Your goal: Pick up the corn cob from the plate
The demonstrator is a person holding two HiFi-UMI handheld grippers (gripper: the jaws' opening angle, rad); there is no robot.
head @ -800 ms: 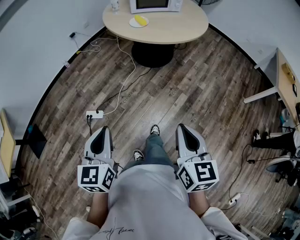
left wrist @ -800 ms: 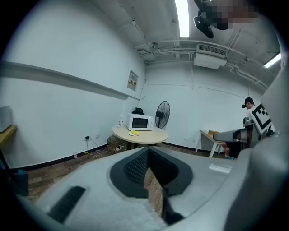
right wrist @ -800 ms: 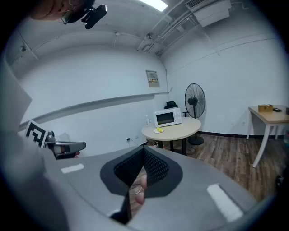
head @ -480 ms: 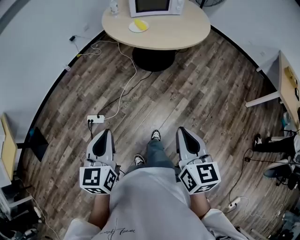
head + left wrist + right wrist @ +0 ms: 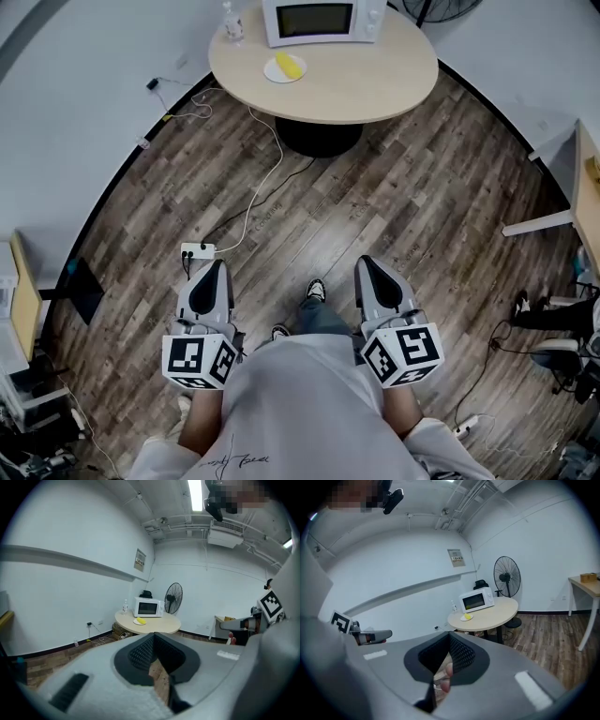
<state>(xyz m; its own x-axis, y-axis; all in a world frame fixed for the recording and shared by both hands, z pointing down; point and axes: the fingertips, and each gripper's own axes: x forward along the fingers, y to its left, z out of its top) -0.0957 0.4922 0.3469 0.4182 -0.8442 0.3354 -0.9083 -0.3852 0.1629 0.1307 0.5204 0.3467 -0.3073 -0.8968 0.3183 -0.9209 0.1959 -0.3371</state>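
Observation:
The yellow corn cob [image 5: 291, 65] lies on a small white plate [image 5: 275, 70] on the round wooden table [image 5: 375, 80], far ahead across the floor. It also shows as a small yellow spot, the corn cob [image 5: 141, 620], in the left gripper view, and as the corn cob [image 5: 467, 616] in the right gripper view. My left gripper [image 5: 208, 268] and right gripper [image 5: 368, 265] are held close to the body, far from the table. Both are shut with nothing held. The same closed jaws fill the lower half of each gripper view, left gripper [image 5: 154, 637] and right gripper [image 5: 450, 637].
A white microwave [image 5: 323, 19] and a small bottle [image 5: 231, 21] stand behind the plate. A power strip [image 5: 197, 250] and a white cable [image 5: 253, 197] lie on the wood floor at the left. A desk [image 5: 589, 183] is at the right; a fan [image 5: 173, 597] stands past the table.
The table with the plate has come lower and nearer in the head view as the person steps forward. Both grippers stay shut and by the body.

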